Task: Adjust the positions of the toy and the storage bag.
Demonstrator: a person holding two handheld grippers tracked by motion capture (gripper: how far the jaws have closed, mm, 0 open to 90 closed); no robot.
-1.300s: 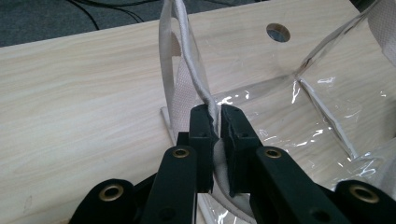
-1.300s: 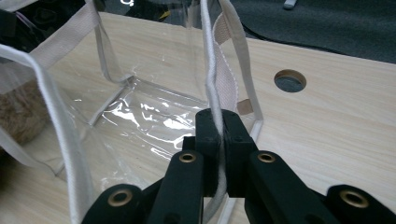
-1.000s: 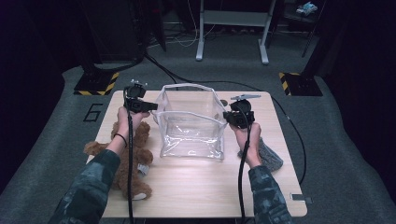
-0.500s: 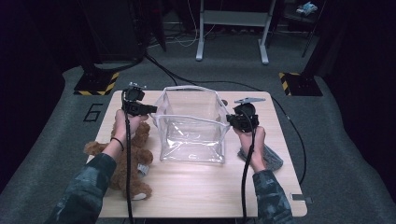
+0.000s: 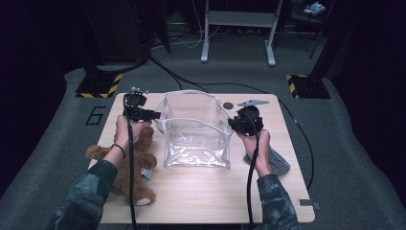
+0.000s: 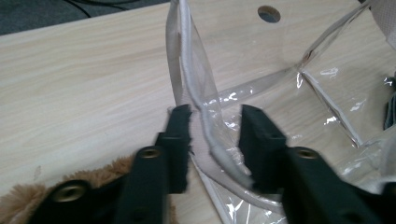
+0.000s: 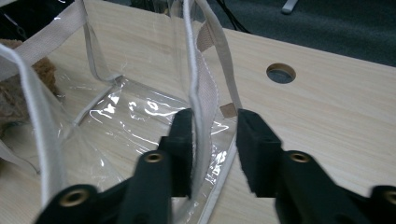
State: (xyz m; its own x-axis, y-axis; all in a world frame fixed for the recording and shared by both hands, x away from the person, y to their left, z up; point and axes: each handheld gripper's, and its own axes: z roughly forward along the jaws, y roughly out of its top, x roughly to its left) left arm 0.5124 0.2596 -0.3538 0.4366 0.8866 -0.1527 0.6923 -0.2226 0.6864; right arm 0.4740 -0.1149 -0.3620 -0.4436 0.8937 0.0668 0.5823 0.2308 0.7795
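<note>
Both tools' jaws just opening: left tool [image 5: 154, 114], right tool [image 5: 232, 124].

One fixed camera above, two close cameras on the grippers

The high view looks forward and down on the whole table [image 5: 201, 201] from the person's side. Each gripper view looks along its own jaws, very near the clear bag [image 5: 196, 132] [image 6: 205, 100] [image 7: 203, 93]; all three views share this bag.

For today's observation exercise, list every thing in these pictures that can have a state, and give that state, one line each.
Clear plastic bag: upright, mouth open, nothing visible inside.
Left claw: jaws just opened, bag rim between them, not pressed.
Right claw: jaws just opened, white-trimmed bag edge between them, loose.
Teddy bear: lying on the table left of the bag.
Grey cloth: crumpled, right of the bag.
</note>
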